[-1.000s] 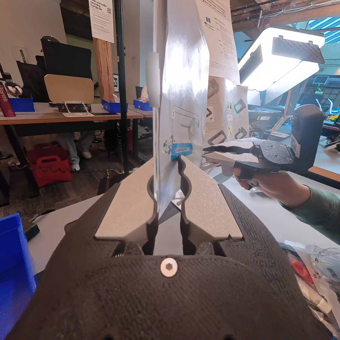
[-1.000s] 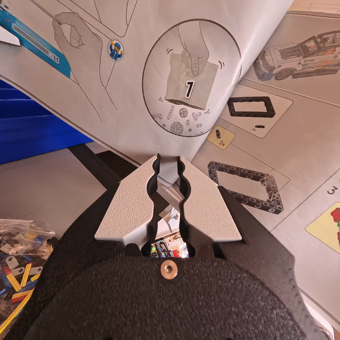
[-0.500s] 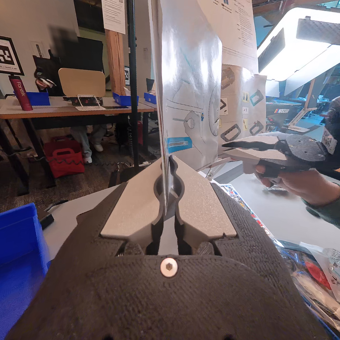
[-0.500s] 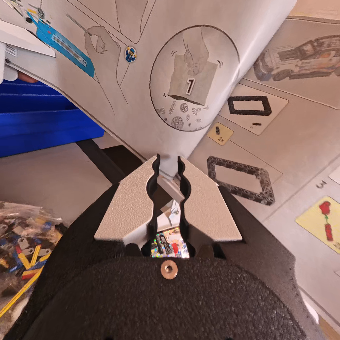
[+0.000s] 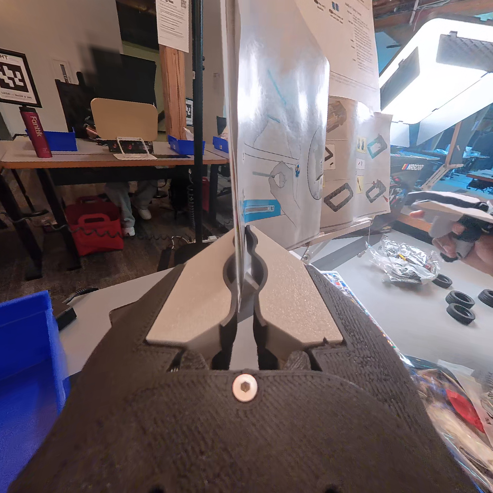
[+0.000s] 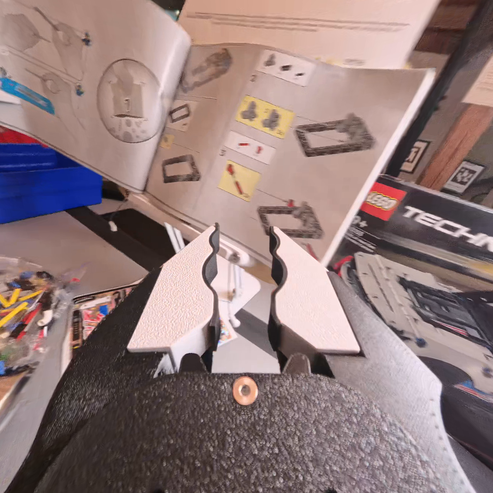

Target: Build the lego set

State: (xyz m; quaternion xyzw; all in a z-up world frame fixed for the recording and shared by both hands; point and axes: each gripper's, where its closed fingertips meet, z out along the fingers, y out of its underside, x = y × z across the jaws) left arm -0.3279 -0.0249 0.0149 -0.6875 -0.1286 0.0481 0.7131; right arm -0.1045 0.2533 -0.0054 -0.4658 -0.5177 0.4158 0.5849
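My left gripper [image 5: 245,232] is shut on the lower edge of a page [image 5: 277,133] of the instruction booklet and holds it upright, edge-on to me. The rest of the open booklet [image 5: 354,170] leans on a stand behind it. My right gripper [image 6: 244,234] is open with nothing between its pads, a little in front of the booklet's right-hand page [image 6: 266,160]. The lifted page [image 6: 106,93] curls at the upper left of the right wrist view. The right gripper also shows in the left wrist view [image 5: 426,205], off to the right of the booklet.
A black set box [image 6: 413,240] stands right of the booklet. Black tyres [image 5: 461,304] and a crumpled clear bag [image 5: 402,261] lie on the grey table. A bag of loose parts [image 6: 21,301] and a sticker sheet [image 6: 98,312] lie at left. A blue bin [image 5: 24,360] stands at the left. The grippers' ends are close to 35 cm from one another.
My left gripper closed on the page it stood around. My right gripper opened wide and drew back to the right, away from the page's lower edge.
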